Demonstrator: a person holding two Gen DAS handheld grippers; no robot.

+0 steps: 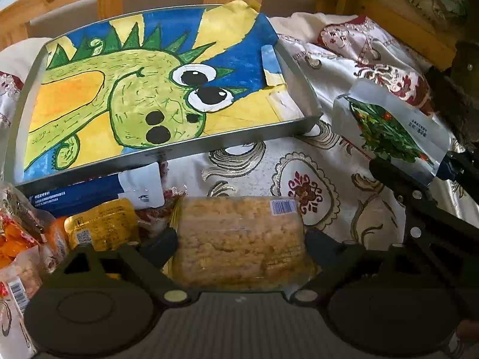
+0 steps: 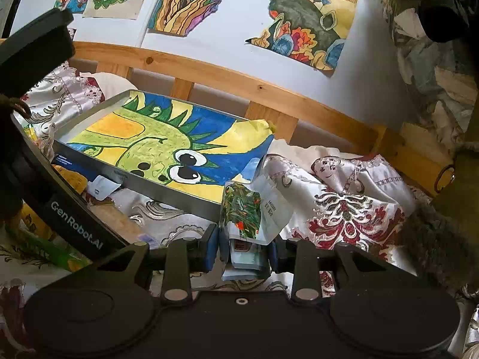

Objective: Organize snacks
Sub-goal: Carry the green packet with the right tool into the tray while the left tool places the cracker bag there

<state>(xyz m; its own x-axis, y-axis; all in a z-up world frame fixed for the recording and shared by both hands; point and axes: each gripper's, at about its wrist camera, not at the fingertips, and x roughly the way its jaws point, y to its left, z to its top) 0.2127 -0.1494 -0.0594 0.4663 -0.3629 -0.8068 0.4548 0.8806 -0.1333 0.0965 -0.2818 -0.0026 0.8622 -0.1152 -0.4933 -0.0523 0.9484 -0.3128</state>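
Observation:
A clear pack of yellow puffed-grain snack (image 1: 239, 239) lies lengthwise between the fingers of my left gripper (image 1: 239, 245). The jaws stand wide, and both fingers (image 1: 163, 243) rest against the pack's long sides. My right gripper (image 2: 242, 251) is shut on the lower end of a white pouch (image 2: 254, 209) printed with green herbs and holds it upright just in front of the tray. In the left wrist view this pouch (image 1: 389, 131) hangs at the right, beside the tray's corner. The metal tray (image 1: 209, 146), lined with a green dinosaur drawing, lies tilted on the cloth.
More snacks are piled at the left: a yellow packet (image 1: 101, 227), a blue and white packet (image 1: 89, 191) tucked under the tray's edge, and an orange bag (image 1: 18, 239). A patterned satin cloth (image 1: 323, 197) covers the surface. A wooden rail (image 2: 239, 80) runs behind it.

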